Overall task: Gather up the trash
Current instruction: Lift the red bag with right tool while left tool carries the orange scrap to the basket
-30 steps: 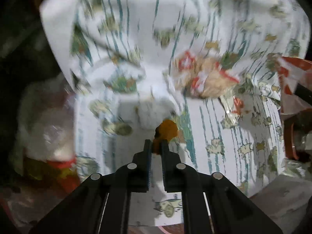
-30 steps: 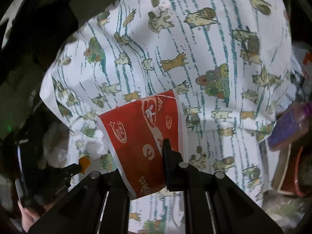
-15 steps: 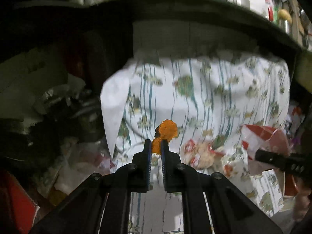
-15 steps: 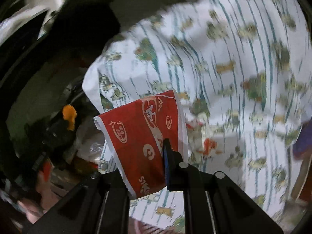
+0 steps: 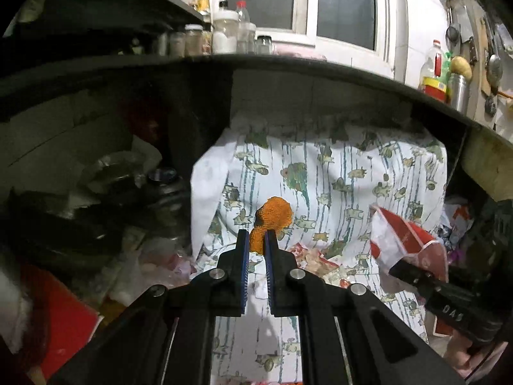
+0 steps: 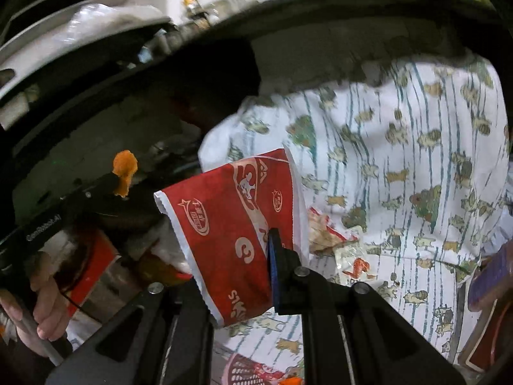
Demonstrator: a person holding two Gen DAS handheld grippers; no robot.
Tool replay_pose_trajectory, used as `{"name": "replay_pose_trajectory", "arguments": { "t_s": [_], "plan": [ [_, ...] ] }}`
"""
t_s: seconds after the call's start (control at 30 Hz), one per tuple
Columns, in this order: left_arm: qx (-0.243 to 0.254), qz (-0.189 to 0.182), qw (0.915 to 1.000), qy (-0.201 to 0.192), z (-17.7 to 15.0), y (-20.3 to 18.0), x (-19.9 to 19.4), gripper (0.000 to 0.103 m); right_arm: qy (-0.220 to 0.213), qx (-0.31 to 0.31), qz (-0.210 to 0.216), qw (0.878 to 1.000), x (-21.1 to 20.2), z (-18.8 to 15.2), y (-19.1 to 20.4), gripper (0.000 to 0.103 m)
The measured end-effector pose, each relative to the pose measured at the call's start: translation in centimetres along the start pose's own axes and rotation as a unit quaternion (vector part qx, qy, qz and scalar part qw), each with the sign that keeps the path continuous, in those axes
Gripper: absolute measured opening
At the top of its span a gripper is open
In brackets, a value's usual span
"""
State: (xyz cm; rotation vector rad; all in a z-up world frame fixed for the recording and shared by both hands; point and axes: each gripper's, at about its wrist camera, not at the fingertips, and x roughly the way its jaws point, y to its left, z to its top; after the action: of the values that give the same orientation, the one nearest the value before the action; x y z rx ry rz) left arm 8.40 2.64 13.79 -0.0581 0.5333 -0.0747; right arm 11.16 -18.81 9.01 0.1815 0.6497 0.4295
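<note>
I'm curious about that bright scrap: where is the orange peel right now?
The orange peel is pinched in the left claw, held up in front of the cartoon-print cloth, left of the red wrapper in the right claw.

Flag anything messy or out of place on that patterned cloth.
Yes: crumpled wrappers are strewn on the patterned cloth, clearly litter not yet picked up. The left gripper is shut on an orange scrap; the right gripper is shut on a red-and-white wrapper.
</note>
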Motion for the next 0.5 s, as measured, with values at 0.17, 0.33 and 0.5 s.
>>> {"name": "replay_pose_trajectory", "arguments": {
  "t_s": [0.17, 0.33, 0.5],
  "plan": [
    [-0.004, 0.01, 0.9999, 0.005, -1.1, 1.2, -3.0, 0.01, -0.03, -0.021, -0.005, 0.999, -3.8, 0.2, 2.4, 0.011],
    [-0.033, -0.01, 0.9991, 0.024, -2.7, 2.3, -4.9, 0.01, -0.027, -0.029, 0.008, 0.999, -6.6, -0.9, 4.3, 0.011],
    [-0.047, -0.025, 0.9977, 0.042, -4.6, 2.6, -5.9, 0.01, -0.026, -0.047, 0.002, 0.999, -8.4, -2.7, 5.7, 0.011]
  ]
}}
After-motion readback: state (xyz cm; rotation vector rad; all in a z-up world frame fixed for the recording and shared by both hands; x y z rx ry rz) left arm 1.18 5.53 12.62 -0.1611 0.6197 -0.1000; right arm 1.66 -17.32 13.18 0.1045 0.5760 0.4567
